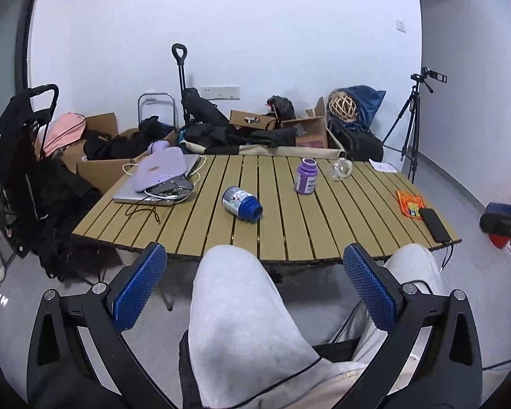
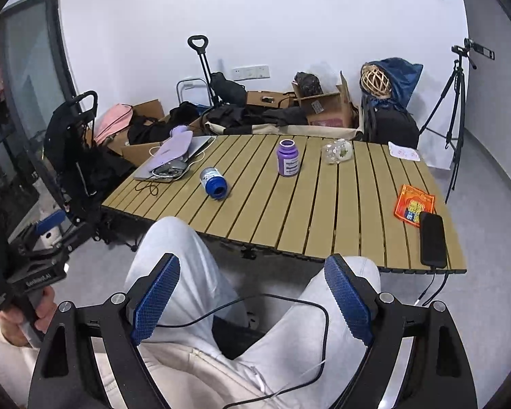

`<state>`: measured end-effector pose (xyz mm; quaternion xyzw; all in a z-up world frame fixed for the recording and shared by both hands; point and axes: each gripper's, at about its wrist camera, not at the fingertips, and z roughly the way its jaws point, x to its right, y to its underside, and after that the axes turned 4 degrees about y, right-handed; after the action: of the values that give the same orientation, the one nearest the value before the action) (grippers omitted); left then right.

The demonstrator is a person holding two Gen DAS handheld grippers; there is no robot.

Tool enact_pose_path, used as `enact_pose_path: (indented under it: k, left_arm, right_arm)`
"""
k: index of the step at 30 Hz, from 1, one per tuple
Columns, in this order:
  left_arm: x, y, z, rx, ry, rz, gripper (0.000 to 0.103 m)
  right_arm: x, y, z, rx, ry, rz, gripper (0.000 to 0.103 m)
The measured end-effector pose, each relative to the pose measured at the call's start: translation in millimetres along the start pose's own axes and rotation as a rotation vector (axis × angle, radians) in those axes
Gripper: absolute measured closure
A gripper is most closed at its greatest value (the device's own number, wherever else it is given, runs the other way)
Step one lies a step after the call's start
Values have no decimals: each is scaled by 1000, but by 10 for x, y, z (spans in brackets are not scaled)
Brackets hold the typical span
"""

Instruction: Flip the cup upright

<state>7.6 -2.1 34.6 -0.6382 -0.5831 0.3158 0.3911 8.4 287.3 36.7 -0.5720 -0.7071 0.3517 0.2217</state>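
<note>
A blue cup [image 1: 242, 202] [image 2: 213, 182] lies on its side near the middle of the slatted wooden table [image 1: 323, 225] [image 2: 306, 211], with its open mouth turned toward the near edge. My left gripper [image 1: 253, 250] is open and empty, held above the person's lap, short of the table's front edge. My right gripper [image 2: 253, 261] is also open and empty, over the lap and well back from the cup. In the right wrist view a hand [image 2: 17, 320] holds the left gripper's handle at the far left.
A purple bottle [image 1: 306, 176] [image 2: 288, 158] stands upright behind the cup, with a clear glass jar [image 1: 340, 169] [image 2: 337, 151] to its right. A laptop under a lilac item [image 1: 160, 173] fills the back left corner. A phone [image 2: 432, 238] and an orange packet [image 2: 414, 204] lie at the right edge. The person's grey-trousered knees [image 1: 238, 306] are below the grippers.
</note>
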Motion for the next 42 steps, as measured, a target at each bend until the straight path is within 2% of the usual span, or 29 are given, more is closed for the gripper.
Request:
enact_pose_path:
  k: [9,15,24,30,36,42]
  left_arm:
    - [46,5,-85,44,4,23,0]
    - [64,-2,-180,76,9,27,0]
    - [16,-36,-233,116,10,7,0]
    - [21,-46,-213,97,17,-1,0]
    - [76,-31,-242,118,9,20,0]
    - [112,-30,-250,119,32,30,0]
  right_arm:
    - [-103,16,-51,88,-19,2,12]
    - [-186,20,-84,108,-23,-21,12]
    - [-297,68,-123,220,-28,-52,12]
    - [-344,108,-33,202,-24,-74,12]
    - [-327,123,-36,212,-13,-85,12]
    - [-316,120,-37,212,-15,-82,12]
